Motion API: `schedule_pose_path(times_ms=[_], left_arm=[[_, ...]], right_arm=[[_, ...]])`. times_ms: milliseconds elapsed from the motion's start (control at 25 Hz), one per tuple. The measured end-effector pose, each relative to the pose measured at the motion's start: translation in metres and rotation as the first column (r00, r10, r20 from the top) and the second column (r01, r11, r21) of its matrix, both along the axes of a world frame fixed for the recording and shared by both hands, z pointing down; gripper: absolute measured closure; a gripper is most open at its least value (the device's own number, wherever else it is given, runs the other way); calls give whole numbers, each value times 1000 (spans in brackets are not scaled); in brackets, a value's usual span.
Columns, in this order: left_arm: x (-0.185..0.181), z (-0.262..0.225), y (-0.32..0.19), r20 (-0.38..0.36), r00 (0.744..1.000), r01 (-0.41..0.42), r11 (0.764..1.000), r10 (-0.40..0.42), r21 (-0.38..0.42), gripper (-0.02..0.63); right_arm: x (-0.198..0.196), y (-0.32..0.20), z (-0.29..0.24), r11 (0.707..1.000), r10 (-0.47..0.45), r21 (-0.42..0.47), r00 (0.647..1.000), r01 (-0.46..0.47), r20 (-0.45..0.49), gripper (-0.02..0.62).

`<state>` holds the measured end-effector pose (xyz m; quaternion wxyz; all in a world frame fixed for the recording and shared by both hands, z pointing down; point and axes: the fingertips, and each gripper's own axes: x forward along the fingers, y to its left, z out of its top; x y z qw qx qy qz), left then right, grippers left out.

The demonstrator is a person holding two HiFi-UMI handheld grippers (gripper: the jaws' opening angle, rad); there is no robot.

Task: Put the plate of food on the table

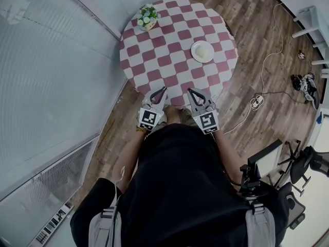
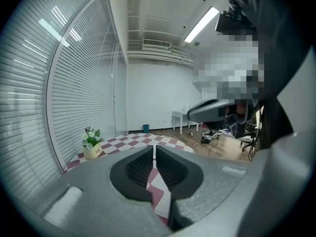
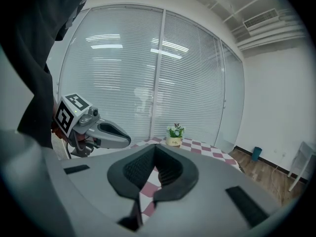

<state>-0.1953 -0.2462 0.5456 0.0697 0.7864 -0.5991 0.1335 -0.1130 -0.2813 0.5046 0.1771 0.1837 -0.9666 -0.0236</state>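
Observation:
A white plate of pale food point(image 1: 202, 51) rests on the round table with a red-and-white checked cloth point(image 1: 169, 60), toward its right side. Both grippers hover side by side at the table's near edge, close to the person's body. The left gripper point(image 1: 163, 89) is shut and holds nothing; its jaws meet in the left gripper view point(image 2: 154, 146). The right gripper point(image 1: 190, 90) is also shut and empty, its jaws together in the right gripper view point(image 3: 155, 147). Neither gripper view shows the plate.
A small pot of flowers point(image 1: 147, 18) point(image 2: 92, 145) point(image 3: 174, 135) stands at the table's far left. Glass walls with blinds point(image 1: 46, 86) run along the left. A cable and power strip point(image 1: 256, 102) lie on the wooden floor at right, with an office chair point(image 1: 303, 166) farther right.

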Motion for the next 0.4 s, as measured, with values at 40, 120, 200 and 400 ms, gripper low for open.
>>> schedule_pose_path(times_ms=[40, 120, 200, 400], left_arm=[[1, 0, 0, 0, 1000, -3, 1000, 3, 1, 598], [1, -1, 0, 2, 1000, -10, 1000, 10, 3, 598], [2, 0, -1, 2, 1000, -15, 1000, 15, 2, 598], [1, 4, 2, -1, 1000, -13, 1000, 13, -4, 598]], right_arm=[[0, 1, 0, 1000, 1, 0, 1000, -1, -1, 586], [1, 2, 2, 1000, -1, 4, 1000, 1, -6, 586], [2, 3, 2, 1000, -5, 6, 1000, 5, -9, 586], [1, 4, 4, 1000, 3, -7, 1000, -3, -7, 586]])
